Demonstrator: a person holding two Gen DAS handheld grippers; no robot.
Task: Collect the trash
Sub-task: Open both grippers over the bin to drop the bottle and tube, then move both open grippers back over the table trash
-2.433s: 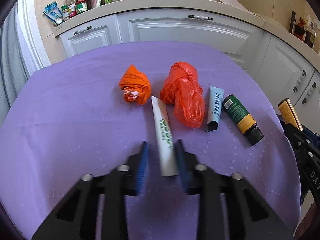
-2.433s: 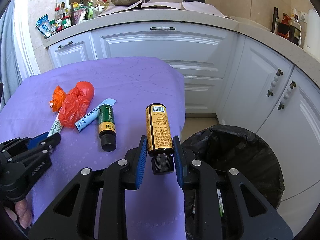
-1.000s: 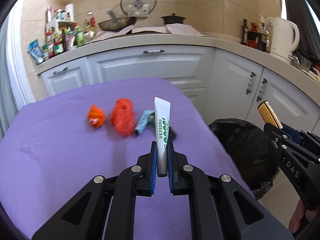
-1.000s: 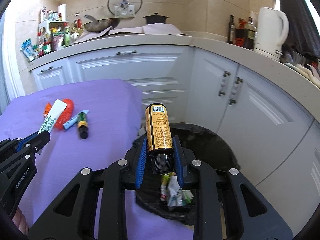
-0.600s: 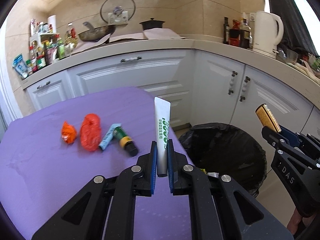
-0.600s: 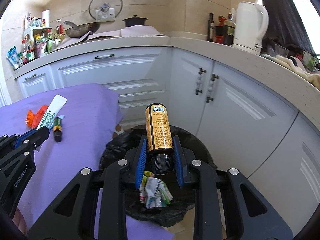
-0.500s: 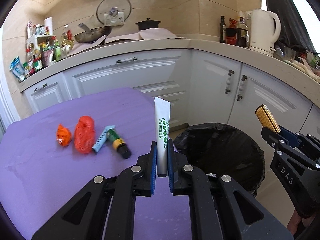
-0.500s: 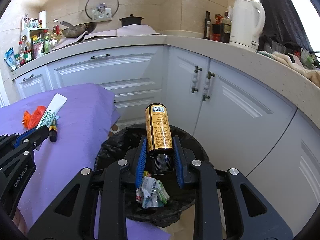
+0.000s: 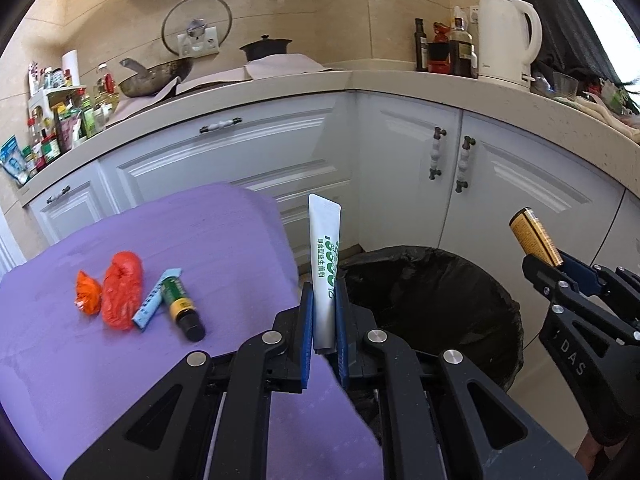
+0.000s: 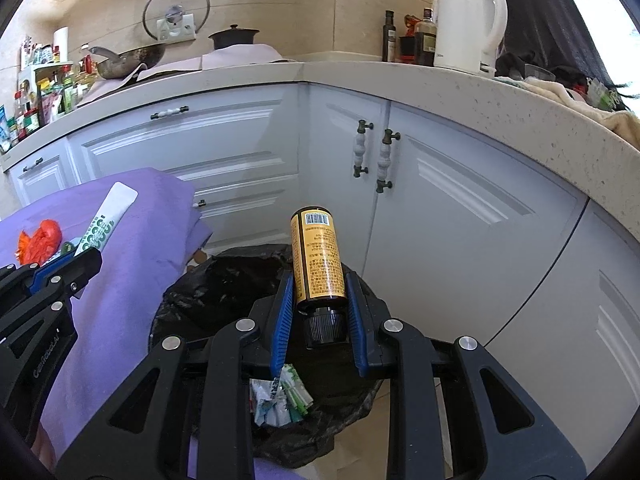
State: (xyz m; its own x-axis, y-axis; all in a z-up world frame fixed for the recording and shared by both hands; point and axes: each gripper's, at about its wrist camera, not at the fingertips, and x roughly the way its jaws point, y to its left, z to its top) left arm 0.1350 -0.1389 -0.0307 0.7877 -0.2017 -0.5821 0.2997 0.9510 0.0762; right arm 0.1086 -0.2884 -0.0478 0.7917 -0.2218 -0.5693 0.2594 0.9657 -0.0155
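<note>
Kitchen corner with white cabinets (image 9: 248, 160) and a pale countertop (image 10: 520, 96) carrying a white kettle (image 10: 466, 24), bottles, pan and pot; in front of the cabinets, a table under a purple cloth (image 9: 120, 360), and a black-lined trash bin (image 9: 432, 300) on the floor just beside the cloth's edge. Left gripper (image 9: 323, 320) is clamped on a white tube (image 9: 326, 264) held upright at the bin's near rim; right gripper (image 10: 318, 312) grips a yellow bottle (image 10: 318, 260), cap toward the camera, directly above the bin, which has crumpled wrappers (image 10: 280, 396) inside. On the cloth, well away from the bin: two orange bags (image 9: 120, 296), a blue tube (image 9: 156, 298) and a green bottle (image 9: 182, 308), touching in a row.
</note>
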